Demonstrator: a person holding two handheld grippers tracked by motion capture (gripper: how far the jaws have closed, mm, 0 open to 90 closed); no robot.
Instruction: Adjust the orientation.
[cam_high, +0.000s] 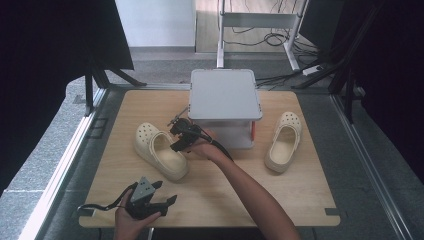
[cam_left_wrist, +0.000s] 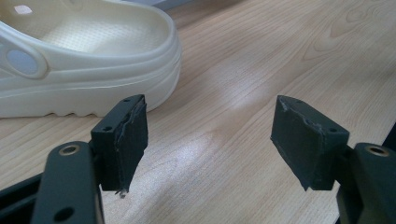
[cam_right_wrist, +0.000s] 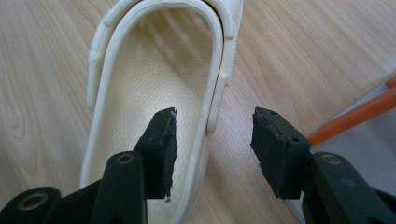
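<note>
Two cream clogs lie on the wooden table (cam_high: 225, 190). The left clog (cam_high: 160, 150) lies left of centre, the right clog (cam_high: 284, 142) at the right. My right gripper (cam_high: 179, 142) hovers over the left clog's near side. In the right gripper view its jaws straddle the clog's (cam_right_wrist: 154, 70) side wall, one pad inside the shoe and one outside, with gaps on both sides; the right gripper (cam_right_wrist: 214, 149) is open. My left gripper (cam_high: 166, 192) is held near the table's front edge, open with nothing between its jaws (cam_left_wrist: 210, 140). The clog's heel (cam_left_wrist: 84, 56) lies ahead of it to the left.
A grey box-like stand (cam_high: 225, 95) with a flat top sits at the back centre of the table, between the clogs. An orange bar (cam_right_wrist: 355, 116) of it shows beside the right gripper. Black curtains flank both sides, and cables lie on the floor behind.
</note>
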